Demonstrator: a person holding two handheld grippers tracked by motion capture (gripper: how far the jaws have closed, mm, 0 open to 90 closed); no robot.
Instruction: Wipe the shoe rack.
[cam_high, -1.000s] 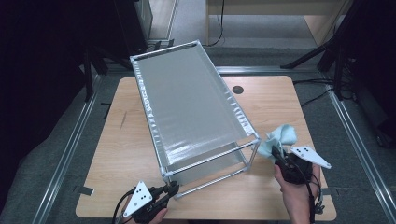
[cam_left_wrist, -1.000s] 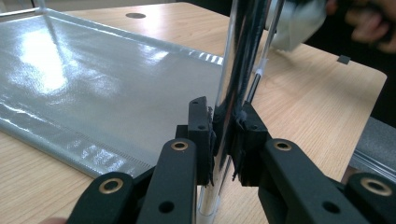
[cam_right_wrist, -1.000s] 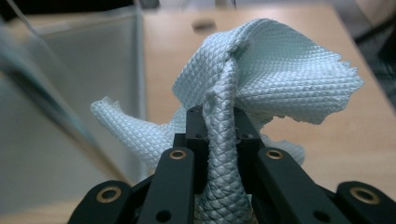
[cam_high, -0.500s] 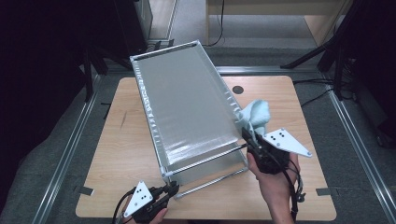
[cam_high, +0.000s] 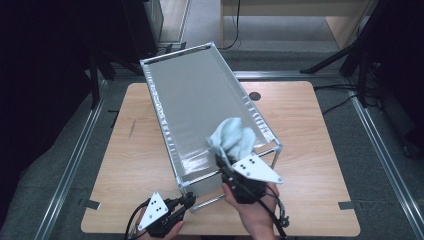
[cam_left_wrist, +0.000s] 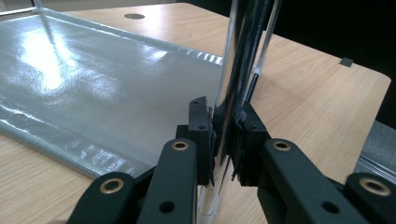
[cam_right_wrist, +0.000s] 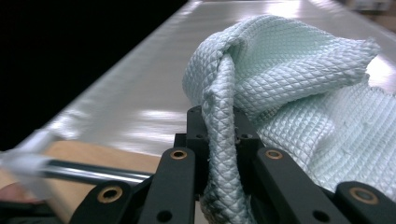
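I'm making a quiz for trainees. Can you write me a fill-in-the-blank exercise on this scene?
1. The right hand-held gripper is shut on a pale ____ waffle-weave cloth.
2. The left hand-held gripper clamps a shiny metal ____ of the grey-topped metal rack.
3. The rack stands on a light ____ table.

Missing words: green; leg; wooden

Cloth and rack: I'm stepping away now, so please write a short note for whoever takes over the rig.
Left gripper: shut on the rack's near corner leg, steadying it.
Right gripper: shut on the pale green cloth, held over the near end of the rack's silver top.
Done: cloth is at the rack, on the wooden table.
Left: probably wiping the top; whether the cloth touches it yet is unclear.
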